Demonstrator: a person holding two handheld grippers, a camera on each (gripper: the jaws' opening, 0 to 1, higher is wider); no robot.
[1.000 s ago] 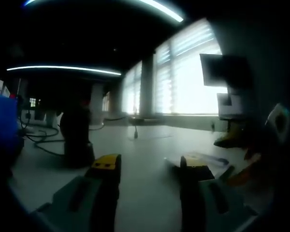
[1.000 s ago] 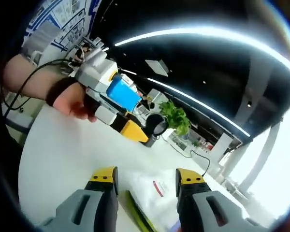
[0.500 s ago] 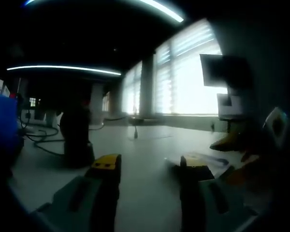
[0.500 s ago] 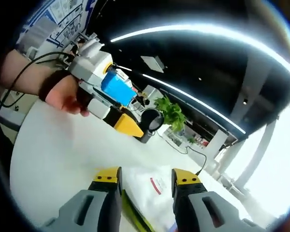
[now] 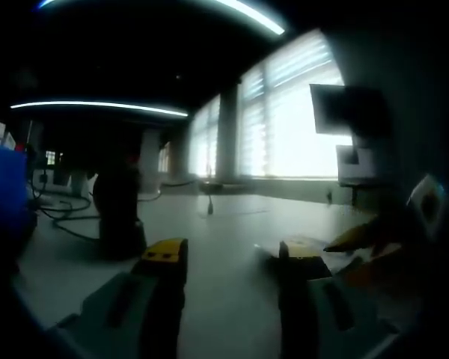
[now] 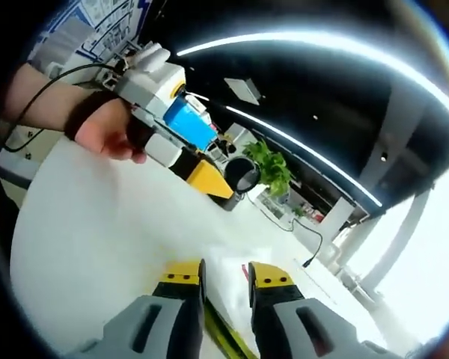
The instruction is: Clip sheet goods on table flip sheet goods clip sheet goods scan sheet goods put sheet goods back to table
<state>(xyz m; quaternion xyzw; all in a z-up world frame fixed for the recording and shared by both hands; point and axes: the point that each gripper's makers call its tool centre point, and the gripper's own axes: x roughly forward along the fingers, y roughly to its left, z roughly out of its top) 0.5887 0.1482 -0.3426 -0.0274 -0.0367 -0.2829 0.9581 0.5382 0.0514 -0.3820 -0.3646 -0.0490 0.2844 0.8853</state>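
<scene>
My right gripper (image 6: 224, 278) had narrowed its jaws onto the sheet goods (image 6: 226, 338) near the desk (image 6: 97, 239) edge, starting the clip; my left gripper (image 5: 228, 258) stayed apart.

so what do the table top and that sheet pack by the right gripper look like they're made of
Table top: a smooth white matt surface, probably laminate; it shows no grain. Sheet pack: likely thin plastic film with a yellow-green edge; the right gripper hides most of it, so unsure.

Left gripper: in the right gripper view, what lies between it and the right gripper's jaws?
Bare white table separates the left gripper from the right gripper.
</scene>
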